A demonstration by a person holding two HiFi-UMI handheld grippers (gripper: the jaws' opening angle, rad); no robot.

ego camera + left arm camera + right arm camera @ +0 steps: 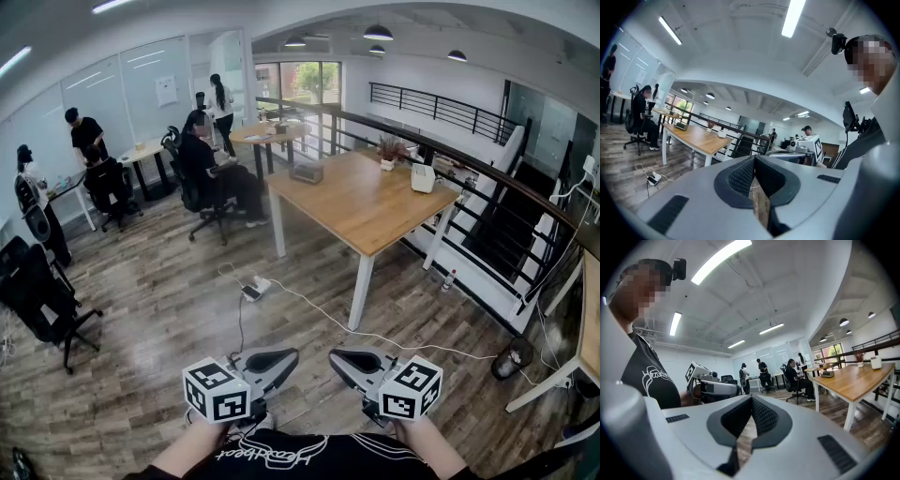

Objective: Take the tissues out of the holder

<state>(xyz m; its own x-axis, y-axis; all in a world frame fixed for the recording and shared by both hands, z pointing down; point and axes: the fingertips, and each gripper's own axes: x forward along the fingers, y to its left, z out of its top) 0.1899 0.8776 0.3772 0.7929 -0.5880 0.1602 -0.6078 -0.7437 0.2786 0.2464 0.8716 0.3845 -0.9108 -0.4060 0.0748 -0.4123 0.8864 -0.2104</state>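
Table [366, 211]: holder [307, 172] well beyond hand-held grippers [289, 356] [337, 357]

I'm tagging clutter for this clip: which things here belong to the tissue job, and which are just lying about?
Job: left claw and right claw, both shut, empty; wooden table; dark box on it, maybe the holder, too far to tell.
Lying about: floor power strip; office chair; potted plant; white object on the table.

Ceiling strip lights [793, 18] shine brightly; fisheye distortion warps the edges.
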